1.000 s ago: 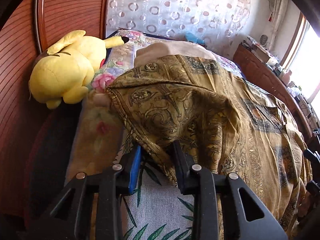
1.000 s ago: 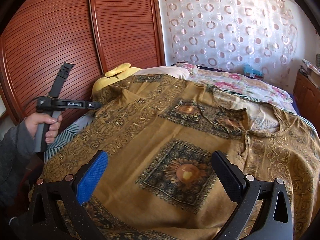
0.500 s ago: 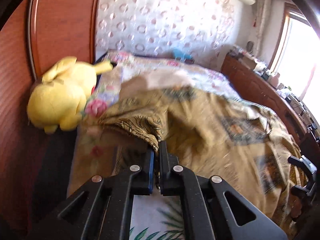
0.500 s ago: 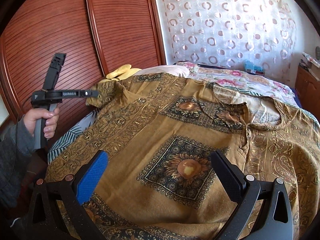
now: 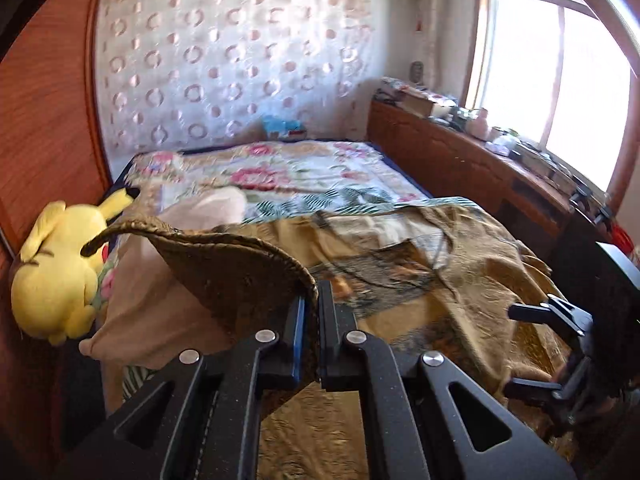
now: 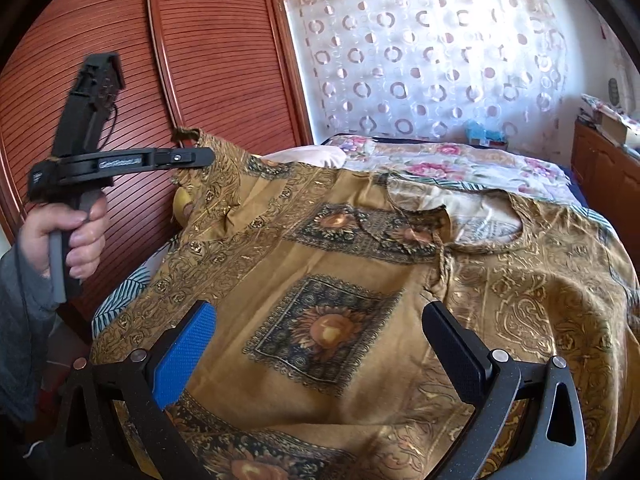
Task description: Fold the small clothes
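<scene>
I am pinching the sleeve edge of the mustard shirt (image 6: 328, 280) in my left gripper (image 5: 311, 320), lifting it at centre frame to fold inward; my right gripper (image 6: 320, 332) is hovering wide open, empty, over the shirt spread across the bed (image 5: 320, 172).

Ochre shirt (image 6: 332, 280) with dark sunflower squares; yellow plush (image 5: 56, 276); floral bedspread (image 5: 304, 176)

A bed (image 6: 500, 168) with a floral cover fills the frame's middle, carrying a mustard patterned garment (image 6: 320, 280) spread across its near half, a yellow plush toy (image 5: 60, 272) at its left edge, and a pale pillow (image 5: 200, 212) beside the toy.
</scene>
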`<state>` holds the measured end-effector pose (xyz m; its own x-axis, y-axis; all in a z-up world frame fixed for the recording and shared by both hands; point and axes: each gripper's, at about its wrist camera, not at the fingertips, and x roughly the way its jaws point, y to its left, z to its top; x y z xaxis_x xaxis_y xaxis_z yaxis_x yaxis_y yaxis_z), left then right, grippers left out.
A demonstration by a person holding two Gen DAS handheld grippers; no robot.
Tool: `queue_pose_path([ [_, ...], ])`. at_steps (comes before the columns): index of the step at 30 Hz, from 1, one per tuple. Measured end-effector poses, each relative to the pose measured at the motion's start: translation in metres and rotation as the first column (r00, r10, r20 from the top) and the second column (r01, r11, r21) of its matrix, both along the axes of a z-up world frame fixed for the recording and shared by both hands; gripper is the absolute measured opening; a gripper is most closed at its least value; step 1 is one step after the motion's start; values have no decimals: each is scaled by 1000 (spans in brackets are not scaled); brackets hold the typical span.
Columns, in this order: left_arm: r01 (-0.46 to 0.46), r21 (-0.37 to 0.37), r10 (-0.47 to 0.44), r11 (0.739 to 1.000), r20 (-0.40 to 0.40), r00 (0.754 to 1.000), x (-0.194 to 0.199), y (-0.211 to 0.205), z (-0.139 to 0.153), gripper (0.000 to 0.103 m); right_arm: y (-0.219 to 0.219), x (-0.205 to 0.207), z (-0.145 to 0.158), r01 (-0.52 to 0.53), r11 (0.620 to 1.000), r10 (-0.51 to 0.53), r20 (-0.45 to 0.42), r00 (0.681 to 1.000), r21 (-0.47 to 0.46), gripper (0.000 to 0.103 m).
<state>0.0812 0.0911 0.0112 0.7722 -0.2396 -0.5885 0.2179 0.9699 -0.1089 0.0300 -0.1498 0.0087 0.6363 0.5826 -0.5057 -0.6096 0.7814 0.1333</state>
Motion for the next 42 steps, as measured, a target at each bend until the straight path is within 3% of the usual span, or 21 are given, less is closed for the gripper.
queue_pose_path([
  [5, 7, -8, -7, 1000, 52, 999, -21, 2, 16, 37, 3, -3, -3, 4, 1000, -4, -6, 1000, 1, 103],
  [10, -23, 20, 22, 1000, 85, 996, -32, 8, 25, 52, 1, -1, 0, 4, 1000, -4, -3, 1000, 8, 103],
  [19, -159, 14, 156, 987, 137, 978, -52, 38, 19, 55, 21, 13, 20, -36, 998, 40, 87, 995, -57, 98],
  [22, -176, -10, 175, 984, 147, 974, -58, 48, 15, 88, 39, 24, 29, -77, 995, 83, 101, 991, -68, 97],
  [28, -213, -27, 214, 977, 153, 965, -67, 61, 8, 88, 80, 48, 38, -188, 977, 200, 127, 972, -101, 90],
  [35, -295, -59, 300, 954, 144, 943, -81, 83, -6, 88, 137, 84, 15, -341, 937, 341, -19, 940, -76, 85],
  [42, -340, -59, 345, 939, 115, 932, -88, 101, -19, 88, 193, 101, -9, -429, 896, 421, -86, 903, -116, 69],
])
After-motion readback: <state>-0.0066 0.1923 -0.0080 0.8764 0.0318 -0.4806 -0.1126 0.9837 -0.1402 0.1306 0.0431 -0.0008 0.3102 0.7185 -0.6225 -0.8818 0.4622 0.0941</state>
